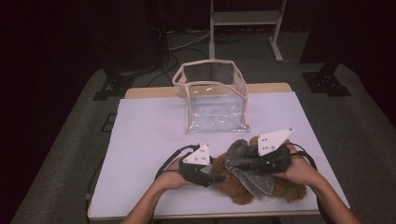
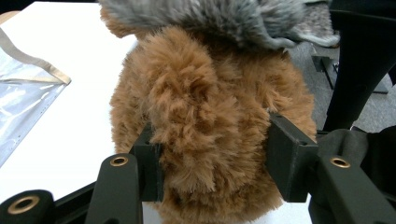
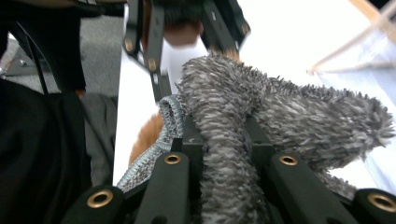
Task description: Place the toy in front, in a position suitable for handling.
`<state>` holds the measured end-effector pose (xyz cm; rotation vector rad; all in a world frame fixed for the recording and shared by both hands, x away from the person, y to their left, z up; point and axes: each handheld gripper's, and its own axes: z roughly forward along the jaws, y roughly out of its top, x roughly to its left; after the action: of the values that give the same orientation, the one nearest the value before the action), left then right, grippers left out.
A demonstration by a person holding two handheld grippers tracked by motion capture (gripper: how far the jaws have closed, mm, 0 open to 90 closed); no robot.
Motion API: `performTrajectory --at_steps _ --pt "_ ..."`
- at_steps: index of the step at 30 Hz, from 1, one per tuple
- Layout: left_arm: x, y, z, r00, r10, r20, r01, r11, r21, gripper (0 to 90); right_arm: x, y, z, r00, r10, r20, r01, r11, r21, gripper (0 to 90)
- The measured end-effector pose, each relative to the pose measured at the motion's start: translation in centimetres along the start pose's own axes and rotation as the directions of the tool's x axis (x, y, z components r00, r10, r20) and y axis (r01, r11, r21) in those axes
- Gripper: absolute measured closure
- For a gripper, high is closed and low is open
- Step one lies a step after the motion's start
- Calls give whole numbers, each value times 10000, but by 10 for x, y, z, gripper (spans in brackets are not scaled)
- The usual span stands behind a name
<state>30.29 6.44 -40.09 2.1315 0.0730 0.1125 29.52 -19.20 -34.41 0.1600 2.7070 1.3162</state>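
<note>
Fluffy brown plush toy (image 1: 236,183) lying near edge of white worktop (image 1: 149,140), pinched by left fingers (image 2: 285,154). Grey knitted cloth (image 1: 247,163) draped on top, clamped by right fingers (image 3: 194,140). Clear plastic pouch (image 1: 212,98) far, centre.

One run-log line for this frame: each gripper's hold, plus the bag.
left gripper: shut on brown plush toy | right gripper: shut on grey fuzzy cloth, over toy | clear bag: open, upright, beyond toy
</note>
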Motion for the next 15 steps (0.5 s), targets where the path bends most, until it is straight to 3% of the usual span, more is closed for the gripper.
performTrajectory --at_steps 5,8,10,12,15 --pt "-1 -3 -2 10000 86 -39 -86 10000 -31 485 -1 -4 0 10000 3 -2 -3 9979 653 749" --pt "-1 -4 -2 10000 -92 -24 91 9997 -205 487 -8 -17 -15 9983 231 534 -304 9896 1409 747" --pt "-1 -3 0 10000 -50 31 50 9998 -202 488 -10 -22 -22 9973 429 596 -500 9910 1240 747" --pt "-1 -2 1 10000 -17 35 17 9999 -130 487 -9 -17 -19 9978 209 628 -287 9916 1261 746" --pt "1 -3 1 9999 -131 96 133 9995 -275 486 -7 -7 -10 9990 103 425 -134 9971 745 743"
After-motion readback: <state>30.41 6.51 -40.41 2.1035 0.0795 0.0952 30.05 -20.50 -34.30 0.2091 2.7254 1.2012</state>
